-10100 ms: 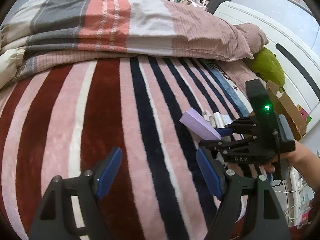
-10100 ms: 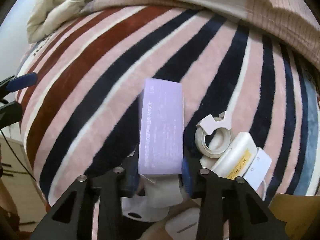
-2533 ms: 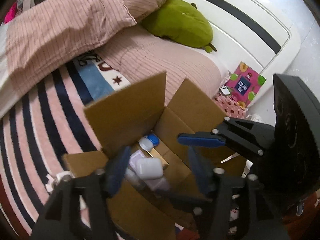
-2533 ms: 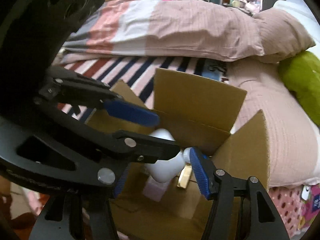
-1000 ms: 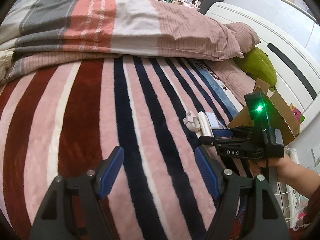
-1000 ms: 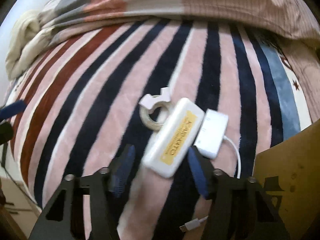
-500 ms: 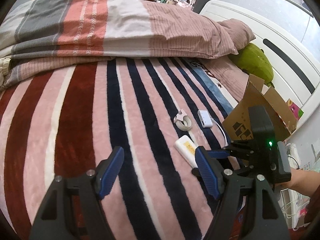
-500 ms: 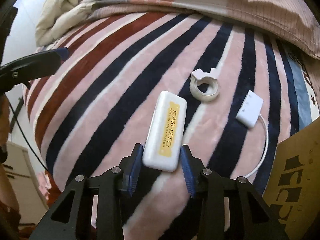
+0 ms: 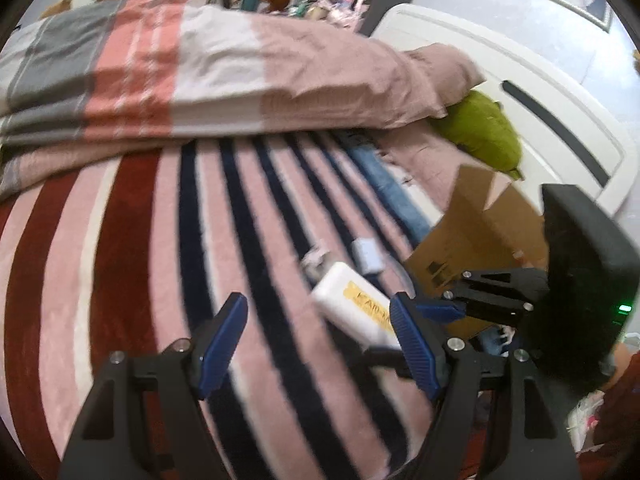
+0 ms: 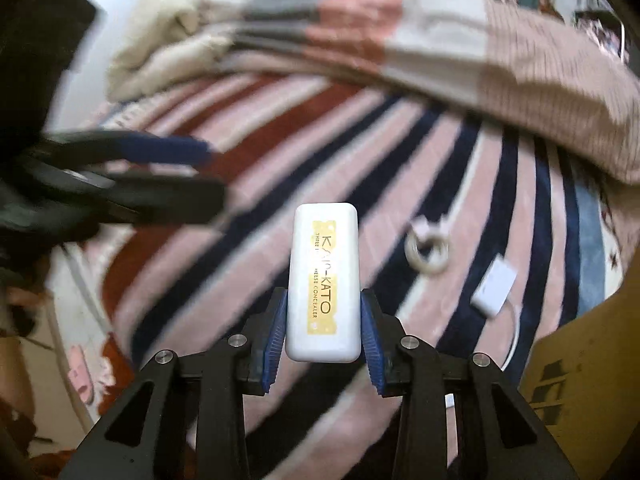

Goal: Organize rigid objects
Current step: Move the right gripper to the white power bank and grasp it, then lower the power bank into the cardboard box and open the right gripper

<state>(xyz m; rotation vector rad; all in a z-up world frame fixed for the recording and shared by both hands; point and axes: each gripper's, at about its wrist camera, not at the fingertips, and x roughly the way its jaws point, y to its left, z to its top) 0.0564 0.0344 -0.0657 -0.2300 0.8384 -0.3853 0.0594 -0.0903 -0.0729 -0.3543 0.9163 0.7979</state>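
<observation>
Right tool [image 10: 322, 324] closing, white case [image 10: 323, 284] lifted off blanket [image 10: 248, 216]

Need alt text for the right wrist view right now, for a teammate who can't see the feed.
The right gripper is closing its blue pads on a white concealer box with a gold label, held above a striped blanket. A tape ring and a white adapter lie on the blanket beyond, beside a cardboard box.

Left hand-held gripper [image 9: 320, 340] in foreground, blue pads apart, nothing between them, above striped blanket [image 9: 132, 280] on bed. Right hand-held gripper [image 9: 416, 322] at right, jaws closing, white case with yellow label [image 9: 354, 308] between them, lifted off blanket. Cardboard box [image 9: 476, 232] behind. Small white adapter [image 9: 368, 254] on blanket near box. Green plush [image 9: 484, 132] by headboard [image 9: 560, 120].
</observation>
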